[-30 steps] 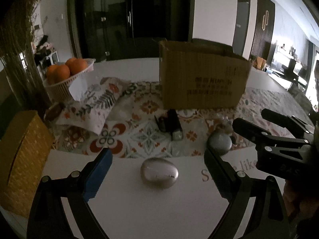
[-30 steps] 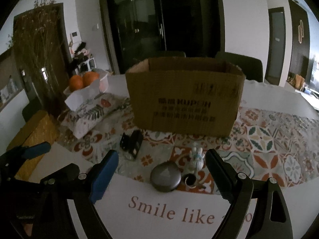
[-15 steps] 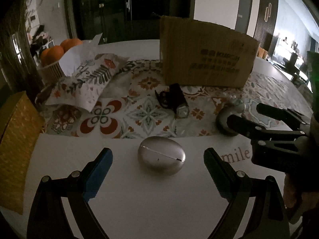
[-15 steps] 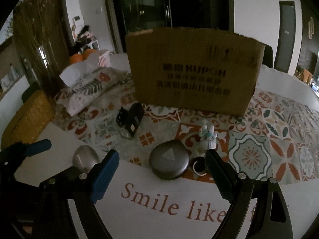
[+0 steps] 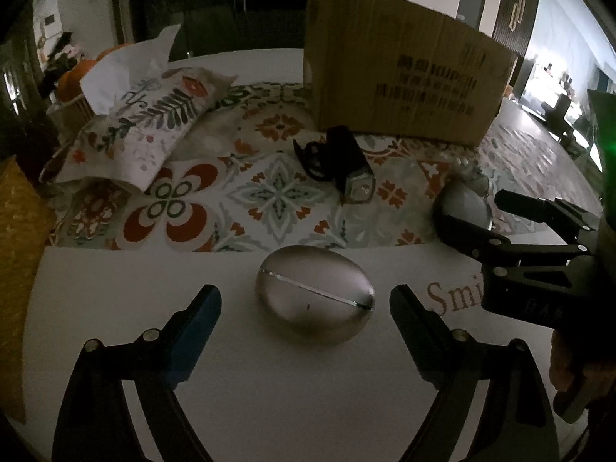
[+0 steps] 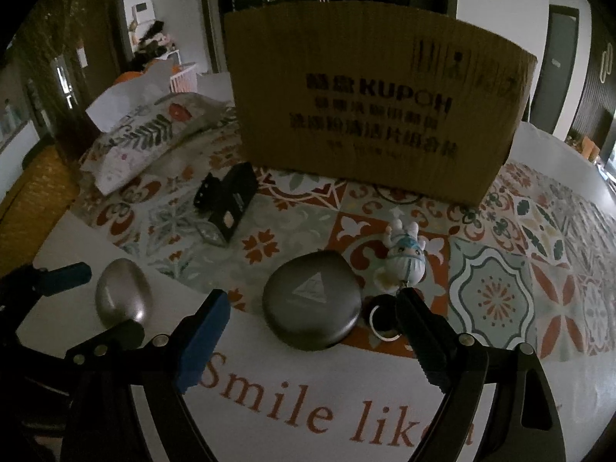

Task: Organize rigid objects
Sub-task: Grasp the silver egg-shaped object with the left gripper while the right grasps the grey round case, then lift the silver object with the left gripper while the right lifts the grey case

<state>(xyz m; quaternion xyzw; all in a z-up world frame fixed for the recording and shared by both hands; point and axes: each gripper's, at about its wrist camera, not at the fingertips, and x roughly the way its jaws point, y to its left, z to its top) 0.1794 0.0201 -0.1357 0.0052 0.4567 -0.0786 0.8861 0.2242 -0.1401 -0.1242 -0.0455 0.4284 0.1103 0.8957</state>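
Dim room; table text cut off. Cardboard box contents hidden. Left tongs closing around silver case, untouched; right tongs agape, empty.

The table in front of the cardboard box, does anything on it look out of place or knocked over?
Nothing is spilled or damaged. The small white figurine keychain lies on its back rather than upright, and the black rectangular gadget lies skewed to the cardboard box.
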